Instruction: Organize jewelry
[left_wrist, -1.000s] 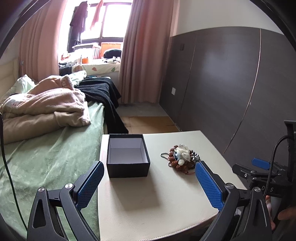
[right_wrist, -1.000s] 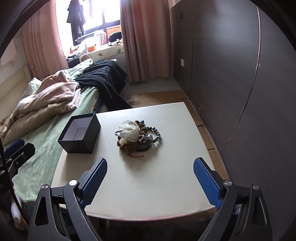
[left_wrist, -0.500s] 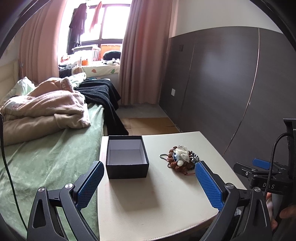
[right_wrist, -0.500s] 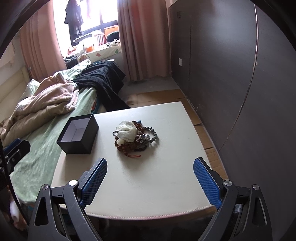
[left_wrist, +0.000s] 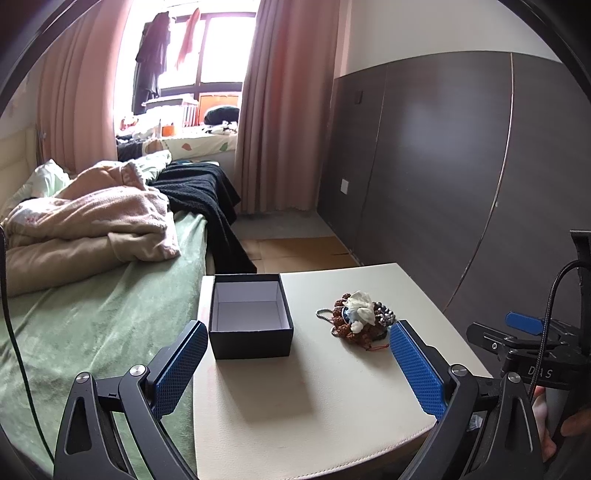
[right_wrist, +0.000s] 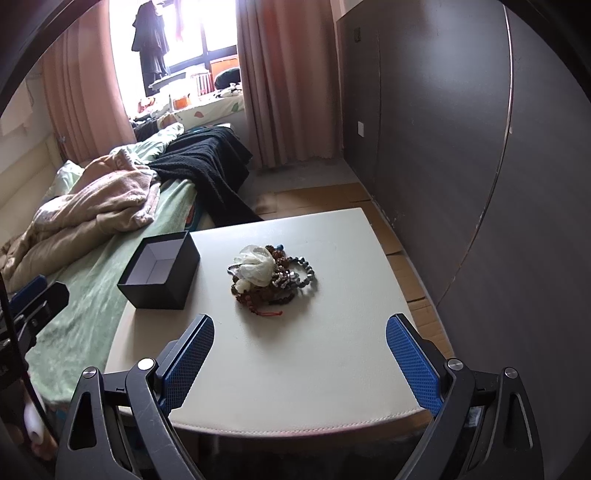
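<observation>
A pile of jewelry (right_wrist: 267, 273), brown and grey bead bracelets with a white piece on top, lies mid-table; it also shows in the left wrist view (left_wrist: 356, 317). An open black box (right_wrist: 160, 271) with a white inside stands empty at the table's left edge, also in the left wrist view (left_wrist: 249, 315). My left gripper (left_wrist: 295, 365) is open and empty, hovering over the near table in front of the box. My right gripper (right_wrist: 299, 362) is open and empty above the table's near edge, short of the pile.
The cream table (right_wrist: 295, 369) stands between a bed (left_wrist: 92, 314) with a green cover and blankets on the left and a dark panelled wall (right_wrist: 480, 147) on the right. The right gripper shows at the right edge of the left wrist view (left_wrist: 524, 343).
Both grippers drew back and rose slightly, so box and pile sit a little farther away. Both stay open. Nothing on the table moved.
</observation>
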